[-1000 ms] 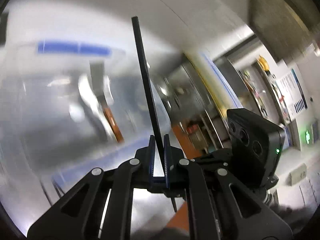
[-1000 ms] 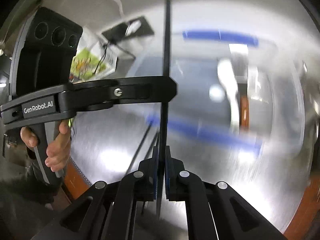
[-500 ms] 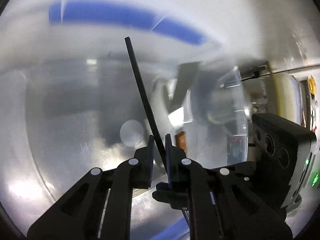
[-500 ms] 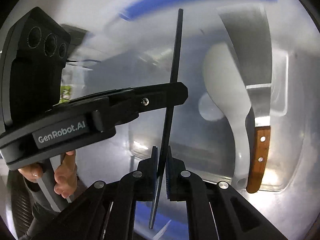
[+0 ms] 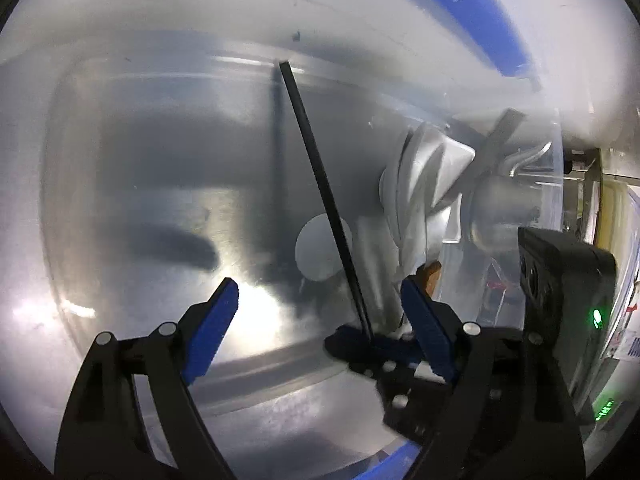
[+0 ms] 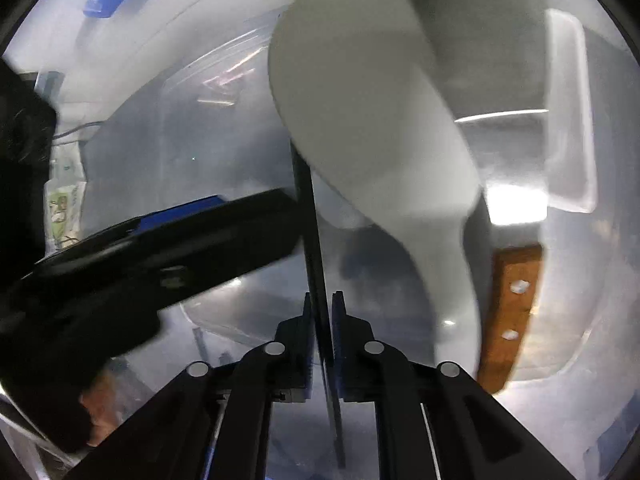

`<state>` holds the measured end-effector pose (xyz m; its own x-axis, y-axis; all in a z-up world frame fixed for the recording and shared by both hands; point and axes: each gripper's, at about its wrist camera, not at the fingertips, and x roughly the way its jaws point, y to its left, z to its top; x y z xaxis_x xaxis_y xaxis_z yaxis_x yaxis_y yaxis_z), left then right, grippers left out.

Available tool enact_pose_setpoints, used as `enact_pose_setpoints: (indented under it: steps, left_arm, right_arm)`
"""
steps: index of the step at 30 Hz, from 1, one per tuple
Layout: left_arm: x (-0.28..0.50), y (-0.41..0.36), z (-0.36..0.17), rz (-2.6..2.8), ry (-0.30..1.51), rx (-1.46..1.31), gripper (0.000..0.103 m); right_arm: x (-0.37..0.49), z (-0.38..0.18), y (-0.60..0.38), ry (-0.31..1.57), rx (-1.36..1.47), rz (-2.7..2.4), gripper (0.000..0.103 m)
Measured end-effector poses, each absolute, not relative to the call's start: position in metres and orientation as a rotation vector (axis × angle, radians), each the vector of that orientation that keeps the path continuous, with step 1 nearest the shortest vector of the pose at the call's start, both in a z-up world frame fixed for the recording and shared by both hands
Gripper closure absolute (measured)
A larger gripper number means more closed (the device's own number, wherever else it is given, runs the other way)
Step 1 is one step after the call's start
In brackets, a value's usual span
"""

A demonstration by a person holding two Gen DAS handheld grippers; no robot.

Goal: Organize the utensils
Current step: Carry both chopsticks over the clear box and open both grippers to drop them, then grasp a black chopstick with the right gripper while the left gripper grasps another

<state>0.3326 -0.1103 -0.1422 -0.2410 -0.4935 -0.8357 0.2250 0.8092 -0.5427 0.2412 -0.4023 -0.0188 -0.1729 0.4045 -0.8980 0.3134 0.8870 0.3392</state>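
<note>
A thin black chopstick [image 5: 320,184] stands tilted inside a clear plastic bin [image 5: 120,128]. My left gripper [image 5: 320,300] is open, its blue pads [image 5: 216,320] wide apart on either side of the stick. My right gripper [image 6: 321,320] is shut on the same chopstick [image 6: 312,232] low down; its tip in the left wrist view [image 5: 372,344] holds the stick's base. A white rice paddle [image 6: 372,120] and a wooden-handled spatula [image 6: 512,300] lie in the bin beside it.
The bin sits on a steel surface [image 5: 300,412] with blue tape [image 5: 472,4] beyond it. The paddle and spatula [image 5: 424,184] lean at the bin's right end. The left gripper's body [image 6: 140,264] crosses the right wrist view. Shelving stands at the far right [image 5: 616,240].
My left gripper has opened and let go of the chopstick. Both grippers have moved down into the bin; the paddle and spatula now look much closer.
</note>
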Motion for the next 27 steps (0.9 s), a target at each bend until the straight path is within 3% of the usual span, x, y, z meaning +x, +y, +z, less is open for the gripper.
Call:
enact_pose_setpoints:
  steps: [1,2,5,8,11,15,20,27]
  left_arm:
    - [0.33,-0.104,-0.131,-0.694,1.659,-0.212,0.024]
    - [0.327,-0.098,-0.117,-0.714,1.624,-0.208,0.024]
    - [0.301,-0.075,-0.055,-0.791,1.418,-0.202,0.024]
    - [0.256,-0.03,0.014,-0.869,1.123,-0.242,0.011]
    - [0.21,0.02,0.047,-0.906,0.95,-0.273,0.007]
    - [0.161,0.062,0.032,-0.822,0.969,-0.2,0.007]
    - [0.115,0.091,-0.039,-0.61,1.108,0.055,0.008]
    - [0.096,0.125,-0.081,-0.588,1.271,-0.128,0.008]
  right_arm:
    - [0.238,-0.007,-0.405,1.749,0.524,0.098,0.07]
    - [0.235,0.008,-0.404,1.715,0.487,0.101,0.067]
    - [0.223,0.052,-0.402,1.592,0.373,0.123,0.067]
    - [0.175,0.121,-0.383,1.42,0.311,0.206,0.067]
    - [0.103,0.156,-0.346,1.318,0.232,0.284,0.054]
    - [0.03,0.109,-0.281,1.4,0.084,0.285,0.054]
    - [-0.04,0.014,-0.228,1.573,0.027,0.276,0.054]
    - [-0.061,-0.028,-0.217,1.64,0.103,0.201,0.058]
